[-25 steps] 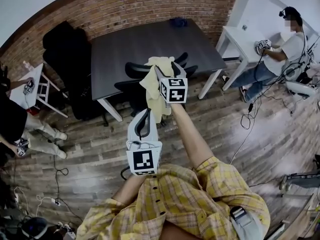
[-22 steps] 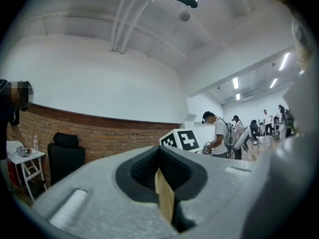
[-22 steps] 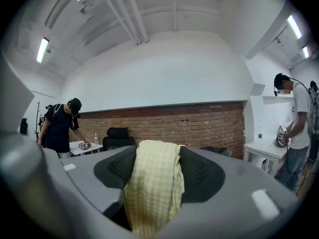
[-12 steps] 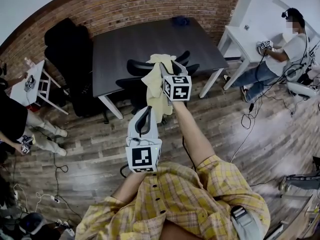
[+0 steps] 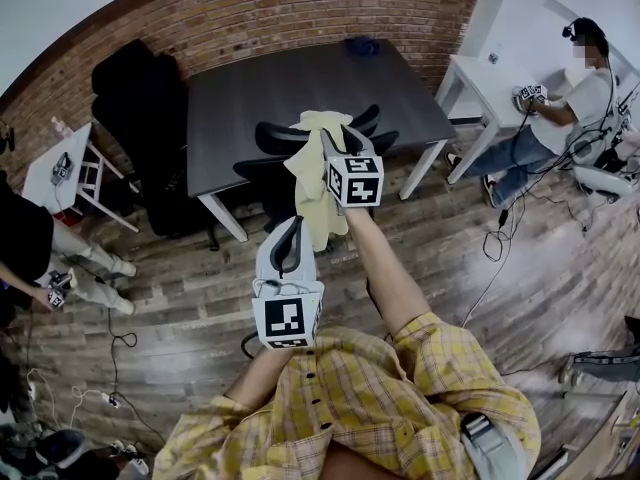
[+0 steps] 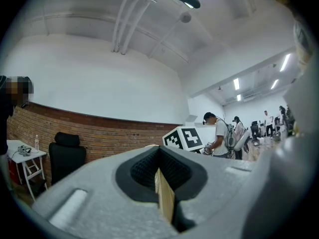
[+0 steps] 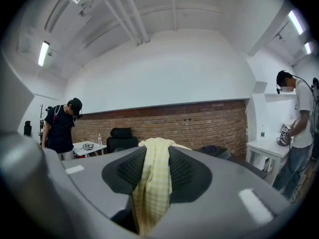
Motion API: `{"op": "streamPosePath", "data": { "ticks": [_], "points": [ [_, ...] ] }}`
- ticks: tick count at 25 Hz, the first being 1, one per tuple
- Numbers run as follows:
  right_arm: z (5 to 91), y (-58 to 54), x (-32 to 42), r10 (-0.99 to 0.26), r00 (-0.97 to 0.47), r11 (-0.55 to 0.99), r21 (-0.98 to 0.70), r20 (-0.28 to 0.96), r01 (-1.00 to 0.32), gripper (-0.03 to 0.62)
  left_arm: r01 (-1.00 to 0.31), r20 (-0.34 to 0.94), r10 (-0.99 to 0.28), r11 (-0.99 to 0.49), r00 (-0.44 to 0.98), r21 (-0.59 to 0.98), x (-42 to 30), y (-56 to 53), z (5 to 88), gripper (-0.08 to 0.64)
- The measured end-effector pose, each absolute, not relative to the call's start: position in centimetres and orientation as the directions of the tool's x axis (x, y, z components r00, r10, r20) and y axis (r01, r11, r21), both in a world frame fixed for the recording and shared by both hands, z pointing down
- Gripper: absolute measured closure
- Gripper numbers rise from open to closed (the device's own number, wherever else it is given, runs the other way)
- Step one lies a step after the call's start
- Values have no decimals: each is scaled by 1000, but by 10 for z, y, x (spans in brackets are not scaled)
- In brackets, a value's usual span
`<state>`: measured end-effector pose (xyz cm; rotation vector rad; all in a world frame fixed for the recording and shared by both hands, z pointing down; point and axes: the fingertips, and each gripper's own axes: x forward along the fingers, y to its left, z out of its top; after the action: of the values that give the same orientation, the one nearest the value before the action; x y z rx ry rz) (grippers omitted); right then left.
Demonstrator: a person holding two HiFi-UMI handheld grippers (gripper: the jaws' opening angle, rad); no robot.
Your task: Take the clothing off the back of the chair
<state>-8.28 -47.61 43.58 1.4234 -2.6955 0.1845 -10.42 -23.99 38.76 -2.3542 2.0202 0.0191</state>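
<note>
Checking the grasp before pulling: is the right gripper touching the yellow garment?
Touching. In the right gripper view the right gripper's black pads pinch the yellow garment between them; its jaws have just been closing.

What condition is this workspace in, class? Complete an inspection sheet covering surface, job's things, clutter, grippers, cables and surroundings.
Surface: dark table on a wooden floor.
Job's things: yellow garment hangs at the back of the black chair, which stands at the table.
Clutter: small blue item at the table's far edge.
Grippers: right hand-held gripper is shut on the garment, its jaws having just been closing; left hand-held gripper is shut with nothing between its jaws.
Cables: black cables trail over the floor at right.
Surroundings: brick wall; a person at a white desk.
</note>
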Motion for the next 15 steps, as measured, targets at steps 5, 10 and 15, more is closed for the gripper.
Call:
{"op": "streamPosePath", "data": {
  "ticks": [5, 10, 15],
  "points": [
    [425, -472, -80, -816, -568, 565, -60, 110, -823, 454, -988, -34, -987, -155, 156, -20, -102, -236, 391, 560],
    [406, -465, -76, -823, -564, 562, -46, 69, -826, 452, -988, -39, -987, -153, 154, -18, -102, -233, 391, 560],
    [386, -457, -72, -831, -555, 554, -45, 26, -831, 451, -988, -40, -987, -154, 155, -13, -102, -232, 391, 560]
  ]
}}
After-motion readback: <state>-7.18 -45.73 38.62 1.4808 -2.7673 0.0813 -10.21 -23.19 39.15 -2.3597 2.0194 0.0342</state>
